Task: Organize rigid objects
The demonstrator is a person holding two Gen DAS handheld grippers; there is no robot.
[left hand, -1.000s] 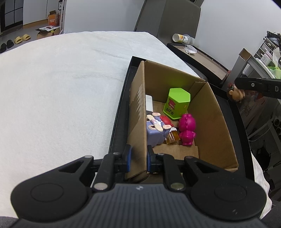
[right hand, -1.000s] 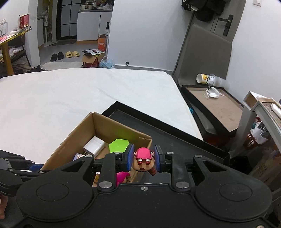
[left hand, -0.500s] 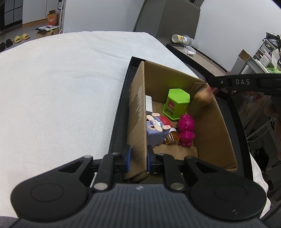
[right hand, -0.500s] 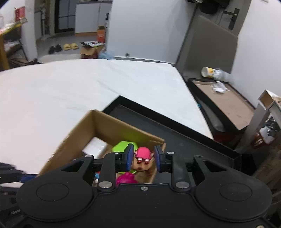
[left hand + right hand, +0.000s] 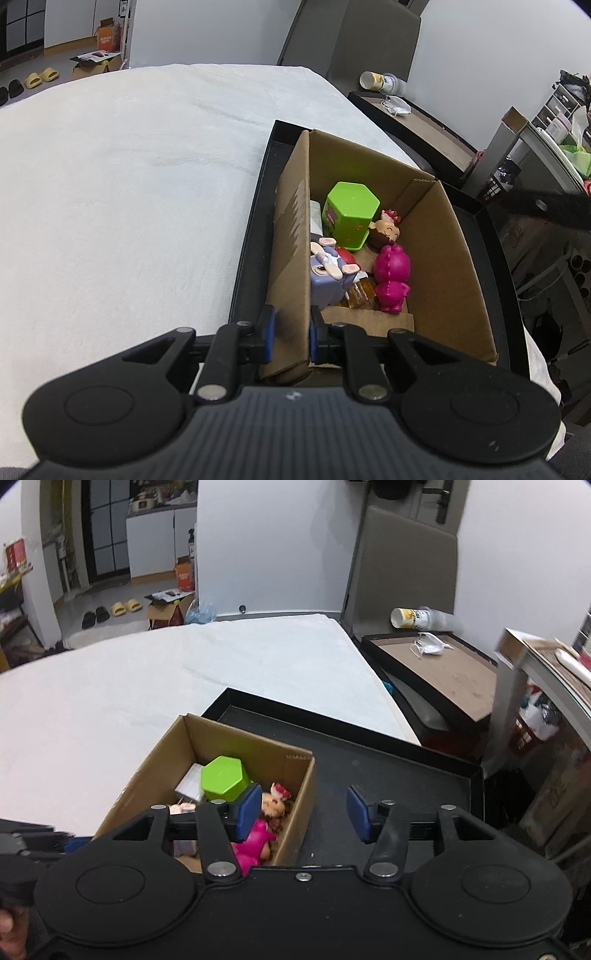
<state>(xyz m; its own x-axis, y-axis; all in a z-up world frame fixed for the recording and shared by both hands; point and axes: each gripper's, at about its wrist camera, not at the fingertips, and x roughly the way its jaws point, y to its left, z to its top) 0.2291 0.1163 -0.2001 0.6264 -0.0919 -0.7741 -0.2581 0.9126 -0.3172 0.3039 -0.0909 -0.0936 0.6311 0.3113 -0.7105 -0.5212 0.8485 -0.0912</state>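
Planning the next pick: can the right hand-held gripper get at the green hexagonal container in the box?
Probably yes: the right hand-held gripper is open, empty; green hexagonal container stands uncovered in the open-topped cardboard box.

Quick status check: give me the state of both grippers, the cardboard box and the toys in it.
left gripper: shut on the box's near wall.
right gripper: open, empty, jaws just opening.
cardboard box: open-topped, standing in the black tray.
small figurine: released, lying in the box beside the green container.
magenta toy: in the box.

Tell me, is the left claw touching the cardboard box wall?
Touching. The left wrist view shows the left claw with both pads pressed on the near wall of the cardboard box.
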